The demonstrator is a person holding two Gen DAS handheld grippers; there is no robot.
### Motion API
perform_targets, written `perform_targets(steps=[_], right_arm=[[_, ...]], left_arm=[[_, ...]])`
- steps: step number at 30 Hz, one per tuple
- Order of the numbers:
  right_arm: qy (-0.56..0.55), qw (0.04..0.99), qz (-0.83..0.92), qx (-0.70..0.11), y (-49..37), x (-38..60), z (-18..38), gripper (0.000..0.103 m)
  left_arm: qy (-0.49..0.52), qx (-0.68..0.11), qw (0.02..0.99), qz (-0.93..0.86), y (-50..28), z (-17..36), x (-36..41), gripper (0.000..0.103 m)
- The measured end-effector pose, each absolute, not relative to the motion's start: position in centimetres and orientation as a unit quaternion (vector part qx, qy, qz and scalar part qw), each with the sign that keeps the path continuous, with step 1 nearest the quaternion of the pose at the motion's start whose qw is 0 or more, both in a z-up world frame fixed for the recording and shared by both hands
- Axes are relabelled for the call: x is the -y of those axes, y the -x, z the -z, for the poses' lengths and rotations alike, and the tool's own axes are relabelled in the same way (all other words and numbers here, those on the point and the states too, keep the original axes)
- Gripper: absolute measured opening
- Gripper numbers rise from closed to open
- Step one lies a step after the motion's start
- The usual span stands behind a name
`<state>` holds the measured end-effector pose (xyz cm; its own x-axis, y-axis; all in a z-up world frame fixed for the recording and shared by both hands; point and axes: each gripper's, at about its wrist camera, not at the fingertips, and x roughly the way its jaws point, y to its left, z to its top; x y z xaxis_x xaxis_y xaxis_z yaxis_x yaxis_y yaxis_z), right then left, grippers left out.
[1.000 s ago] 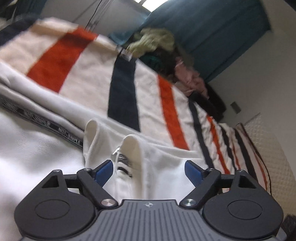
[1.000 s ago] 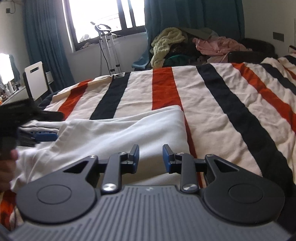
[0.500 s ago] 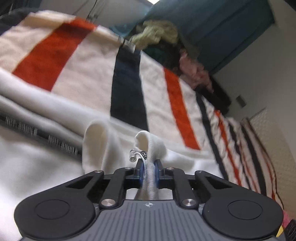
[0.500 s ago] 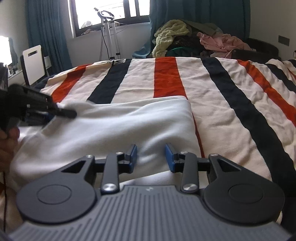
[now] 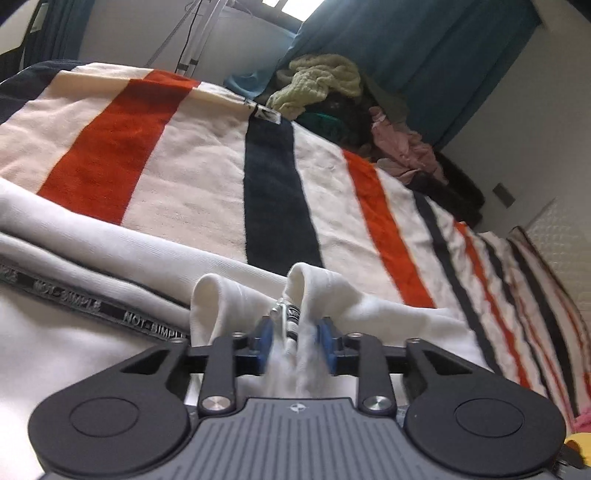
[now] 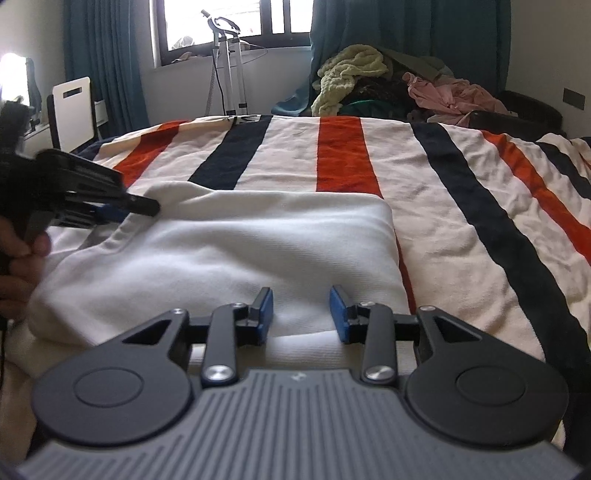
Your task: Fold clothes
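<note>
soft ribbed white garment (image 5: 325, 295) between opening left gripper (image 5: 295, 338); right gripper (image 6: 301, 314) released

Ahead of the claw, a bed covered by a cream blanket (image 6: 424, 206) with orange and navy stripes fills the room. Beyond its far edge stand teal curtains (image 6: 406, 29), a bright window (image 6: 221, 22) above a white wall, and a garment steamer stand (image 6: 229, 66). A white chair (image 6: 72, 107) stands far left; a wall socket (image 6: 574, 99) sits far right.
</note>
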<state>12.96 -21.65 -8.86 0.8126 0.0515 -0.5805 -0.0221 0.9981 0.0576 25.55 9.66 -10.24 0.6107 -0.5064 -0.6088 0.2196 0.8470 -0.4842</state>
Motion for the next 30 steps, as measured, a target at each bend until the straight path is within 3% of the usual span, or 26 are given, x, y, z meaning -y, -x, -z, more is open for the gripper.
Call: perform_targets(steps=[9, 17, 22, 25, 30], right_arm=[[-0.043, 0.951, -0.020, -0.305, -12.8, 22.3, 8.7, 0.035], [-0.192, 0.935, -0.018, -0.297, -10.8, 26.3, 7.4, 0.036], [-0.275, 0.916, -0.014, -0.293, -9.7, 28.8, 7.3, 0.038], [-0.300, 0.907, -0.005, -0.295, -9.6, 29.6, 7.7, 0.038], [-0.306, 0.905, 0.008, -0.297, -9.8, 30.0, 8.0, 0.038]], left_arm=[[0.288, -0.364, 0.863, 0.198, -15.3, 7.7, -13.6, 0.067], [0.347, -0.373, 0.819, 0.266, -7.1, 8.8, -12.2, 0.070], [0.362, -0.424, 0.794, 0.242, -8.1, 11.6, -10.7, 0.067], [0.407, -0.420, 0.785, 0.205, -8.8, 12.8, -11.7, 0.054], [0.469, -0.400, 0.763, 0.192, -8.6, 13.6, -13.2, 0.053]])
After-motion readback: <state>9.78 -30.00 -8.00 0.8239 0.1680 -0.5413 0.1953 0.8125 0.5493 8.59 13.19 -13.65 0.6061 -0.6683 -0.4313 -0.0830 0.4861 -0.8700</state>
